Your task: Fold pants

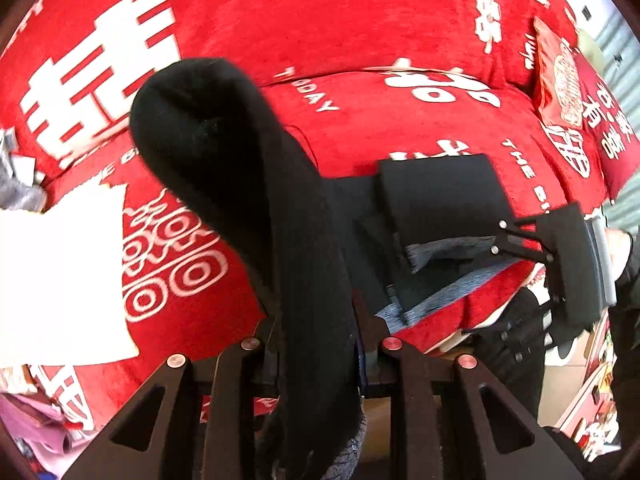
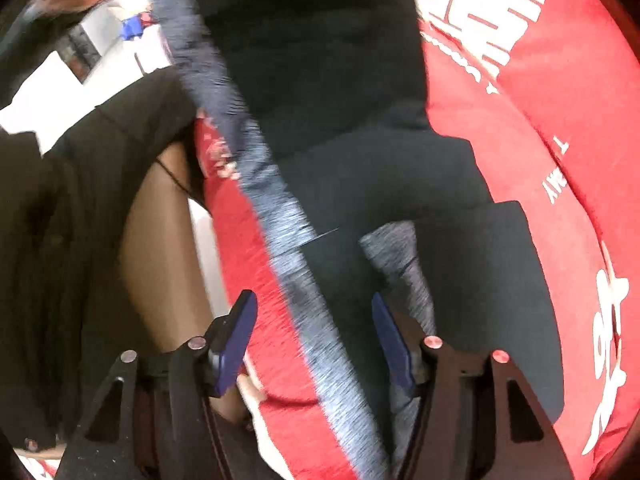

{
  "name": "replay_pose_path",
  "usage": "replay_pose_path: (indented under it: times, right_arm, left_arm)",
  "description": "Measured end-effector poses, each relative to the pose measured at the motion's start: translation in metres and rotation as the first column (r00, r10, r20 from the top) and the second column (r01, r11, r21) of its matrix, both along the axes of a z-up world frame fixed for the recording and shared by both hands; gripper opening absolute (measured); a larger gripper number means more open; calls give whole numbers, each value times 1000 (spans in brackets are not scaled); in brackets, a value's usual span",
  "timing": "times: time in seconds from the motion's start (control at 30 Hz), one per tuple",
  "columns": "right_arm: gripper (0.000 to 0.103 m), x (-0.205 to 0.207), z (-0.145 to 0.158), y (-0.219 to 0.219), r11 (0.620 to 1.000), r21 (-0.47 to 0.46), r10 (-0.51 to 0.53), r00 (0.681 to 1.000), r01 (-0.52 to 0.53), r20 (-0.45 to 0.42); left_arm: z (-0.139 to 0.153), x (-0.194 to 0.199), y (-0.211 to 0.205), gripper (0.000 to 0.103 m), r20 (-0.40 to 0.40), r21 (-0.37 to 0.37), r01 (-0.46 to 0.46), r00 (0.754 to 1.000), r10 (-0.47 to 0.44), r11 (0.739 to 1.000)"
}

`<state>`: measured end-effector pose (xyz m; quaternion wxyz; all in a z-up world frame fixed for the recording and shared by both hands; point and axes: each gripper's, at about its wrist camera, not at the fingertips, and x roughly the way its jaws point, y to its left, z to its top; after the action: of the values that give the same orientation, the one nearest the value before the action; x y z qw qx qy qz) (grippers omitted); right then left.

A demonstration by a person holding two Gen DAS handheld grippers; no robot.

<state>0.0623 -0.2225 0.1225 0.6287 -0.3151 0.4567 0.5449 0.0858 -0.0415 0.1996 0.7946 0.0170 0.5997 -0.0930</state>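
The pants (image 1: 248,184) are black with a grey marled waistband (image 2: 288,220). They lie on a red blanket with white characters (image 1: 320,20). My left gripper (image 1: 316,340) is shut on a bunched fold of the black fabric, which rises in front of the lens. My right gripper (image 2: 314,332) is open, its blue pads (image 2: 236,340) either side of the grey waistband at the bed's edge. The right gripper also shows in the left wrist view (image 1: 532,240) at the pants' far end.
A white sheet (image 1: 56,276) lies on the blanket at left. A red packet (image 1: 558,72) and a dark red cushion (image 1: 608,120) sit at the far right. The person's leg (image 2: 160,248) and dark clothing stand beside the bed's edge.
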Motion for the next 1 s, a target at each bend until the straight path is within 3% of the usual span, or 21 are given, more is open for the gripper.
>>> replay_pose_path:
  times: [0.13,0.23,0.43,0.53,0.63,0.77,0.87,0.97,1.0]
  right_arm:
    - [79,-6,16,-40,977,98,-198,978,191,67]
    - [79,-4,18,-79,933,132,-346,934,334,82]
    - [79,-14,17,-144,862,147,-500,861,485,88]
    - [79,-20,11,-169,826,150,-559,825,544,85]
    - [79,-27,4,-185,787,156,-611,789,597,62]
    - [79,-34,-6,-200,753,167,-649,760,636,36]
    - [79,-38,-14,-210,727,178,-676,737,663,14]
    - [79,-41,-21,-214,699,183,-702,712,691,-2]
    - [79,-43,-21,-216,687,190,-713,701,701,-6]
  left_arm:
    - [4,20,-56,24,-11,29,70,998,-70,997]
    - [1,36,-102,24,-29,48,129,991,-128,991]
    - [-10,70,-209,24,-70,50,254,966,-250,966]
    - [-35,79,-255,24,-111,76,307,948,-298,949]
    - [-79,89,-297,24,-181,125,342,931,-318,931]
    - [-132,90,-324,26,-221,234,366,922,-317,901]
    - [-133,94,-335,27,-217,280,336,935,-282,899]
    - [-130,96,-334,35,-237,267,301,941,-240,916]
    - [-126,96,-334,46,-241,244,302,939,-244,921]
